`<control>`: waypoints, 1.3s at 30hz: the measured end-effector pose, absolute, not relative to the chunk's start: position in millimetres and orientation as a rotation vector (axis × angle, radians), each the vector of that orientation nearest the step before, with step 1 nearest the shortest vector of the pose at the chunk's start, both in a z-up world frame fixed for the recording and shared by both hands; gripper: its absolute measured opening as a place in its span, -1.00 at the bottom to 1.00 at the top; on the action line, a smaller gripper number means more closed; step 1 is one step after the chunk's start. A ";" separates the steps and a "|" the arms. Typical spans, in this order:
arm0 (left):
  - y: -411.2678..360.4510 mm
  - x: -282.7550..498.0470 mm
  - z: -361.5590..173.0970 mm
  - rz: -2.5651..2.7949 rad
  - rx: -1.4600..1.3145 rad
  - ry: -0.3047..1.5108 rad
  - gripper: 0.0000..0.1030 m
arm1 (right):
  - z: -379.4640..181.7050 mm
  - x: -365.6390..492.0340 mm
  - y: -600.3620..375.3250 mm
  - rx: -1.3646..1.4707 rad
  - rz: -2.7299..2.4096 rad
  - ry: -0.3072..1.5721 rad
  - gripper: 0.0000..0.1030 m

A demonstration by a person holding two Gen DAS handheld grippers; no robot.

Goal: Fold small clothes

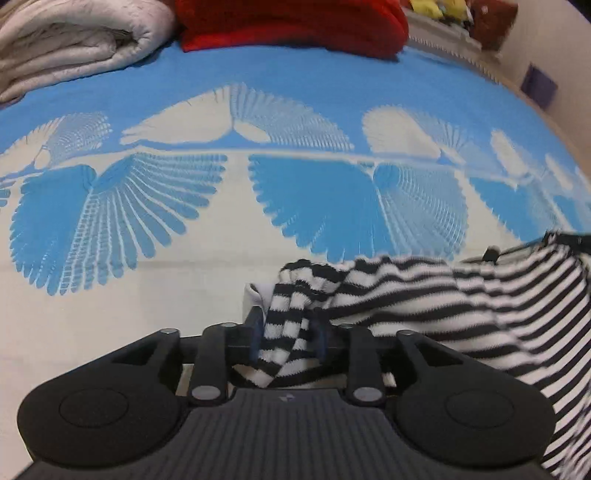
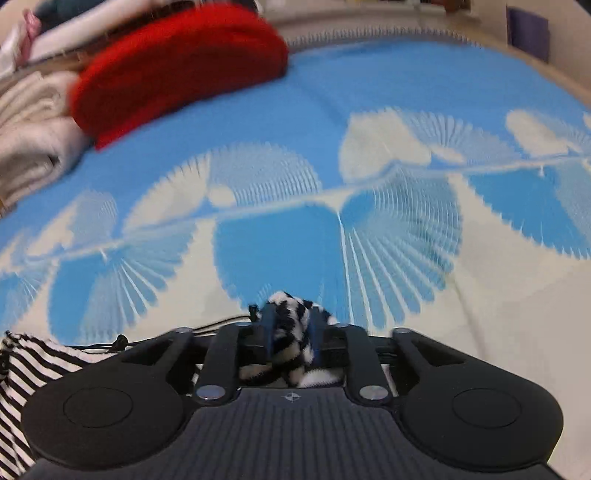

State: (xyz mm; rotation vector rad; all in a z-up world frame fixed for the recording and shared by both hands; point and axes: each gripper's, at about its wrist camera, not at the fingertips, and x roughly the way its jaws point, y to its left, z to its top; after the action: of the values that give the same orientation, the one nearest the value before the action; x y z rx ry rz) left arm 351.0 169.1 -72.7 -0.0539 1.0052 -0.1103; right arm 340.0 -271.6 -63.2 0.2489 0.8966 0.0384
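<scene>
Bunching between both sets of jaws, striped garment (image 1: 424,295), pinched by left gripper (image 1: 286,332) and right gripper (image 2: 291,332) over bedspread (image 1: 184,295).

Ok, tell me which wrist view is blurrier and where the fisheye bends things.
Right wrist view: motion-smeared, the red blanket and blue-and-white bedspread soft. Left wrist view: sharper, though the striped garment blurs at the right edge; the bedspread's straight band bows upward. No glare in either.

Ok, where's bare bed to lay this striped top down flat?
The bedspread is bare ahead of both grippers, up to the red cloth and grey blanket at the far edge. That far edge is crowded.
</scene>
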 end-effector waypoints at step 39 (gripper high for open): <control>198.5 348.1 -67.7 -0.038 -0.150 1.031 0.26 | -39.6 327.8 -295.6 0.267 0.130 0.875 -0.04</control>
State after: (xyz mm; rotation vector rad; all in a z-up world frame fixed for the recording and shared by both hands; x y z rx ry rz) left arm 348.1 198.5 -67.7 -0.1503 1.0312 -0.0376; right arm 327.8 -295.6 -39.6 0.2674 0.8753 0.1302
